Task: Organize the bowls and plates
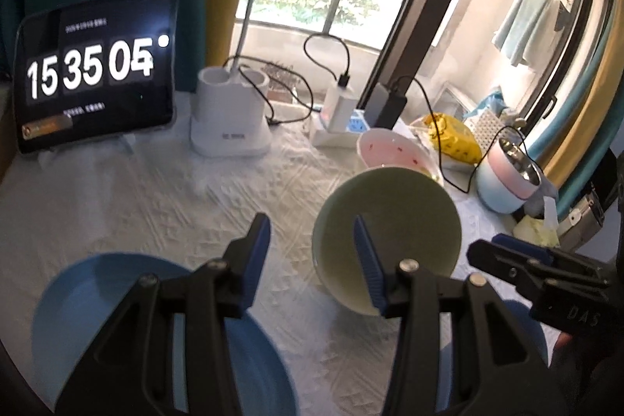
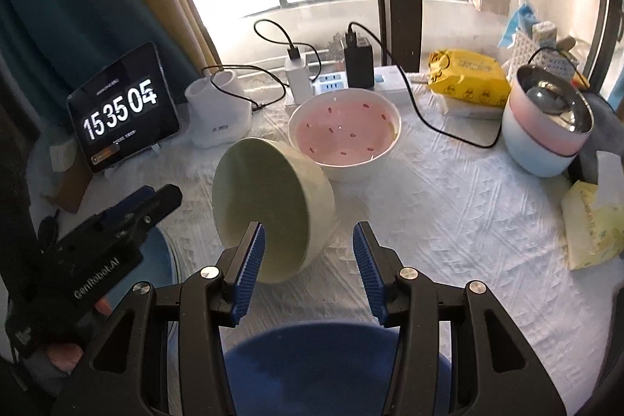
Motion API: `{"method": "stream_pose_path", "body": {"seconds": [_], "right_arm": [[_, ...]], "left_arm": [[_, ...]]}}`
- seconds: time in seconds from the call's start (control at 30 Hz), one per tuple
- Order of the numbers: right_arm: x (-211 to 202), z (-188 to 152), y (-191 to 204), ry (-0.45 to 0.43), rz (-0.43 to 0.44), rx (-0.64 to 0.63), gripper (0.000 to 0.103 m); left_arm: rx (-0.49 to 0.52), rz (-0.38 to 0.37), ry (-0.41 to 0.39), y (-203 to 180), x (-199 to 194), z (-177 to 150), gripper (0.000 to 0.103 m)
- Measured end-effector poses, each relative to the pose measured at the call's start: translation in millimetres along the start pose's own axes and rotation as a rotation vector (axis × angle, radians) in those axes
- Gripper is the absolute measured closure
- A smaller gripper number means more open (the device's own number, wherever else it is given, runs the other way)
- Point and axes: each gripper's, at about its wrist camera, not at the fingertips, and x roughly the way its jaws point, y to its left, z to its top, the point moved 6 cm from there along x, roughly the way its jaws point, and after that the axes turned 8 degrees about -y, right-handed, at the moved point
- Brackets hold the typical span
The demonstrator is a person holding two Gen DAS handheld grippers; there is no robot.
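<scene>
Blue plate (image 1: 78, 318) at near edge of table (image 2: 468, 221), below left gripper (image 1: 312, 260). Green bowl (image 2: 273, 205) mid-table, tipped on its side, mouth facing near-left. Pink-lined bowl (image 2: 347, 135) upright just behind it. Both grippers half spread, pinching nothing. Right gripper (image 2: 308, 260): one pad across green bowl's rim, the other clear of its wall.

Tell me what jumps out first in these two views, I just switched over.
The green bowl tipped on its side mid-table, its mouth toward the left gripper, with a pink bowl upright just behind it. Next, the bright clock tablet propped at the far left. Both grippers stand open and empty, the right gripper over a blue plate.
</scene>
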Motion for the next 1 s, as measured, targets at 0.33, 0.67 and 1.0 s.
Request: {"method": "stream_pose_path", "body": {"seconds": [0.33,0.67,1.0], "right_arm": [[38,-1,-3,0.079,-0.040,0.023,0.053],[62,-11,-4,0.119,-0.038,0.052,0.077],[67,-12,-13,0.092,-0.036,0.056,0.086]], "left_arm": [[-0.035,0.014,0.085,0,40,-12,0.057],[-0.043,0.043,0.158,1,57,-19,0.057],[-0.053,-0.001,0.267,-2,79,-34,0.073]]}}
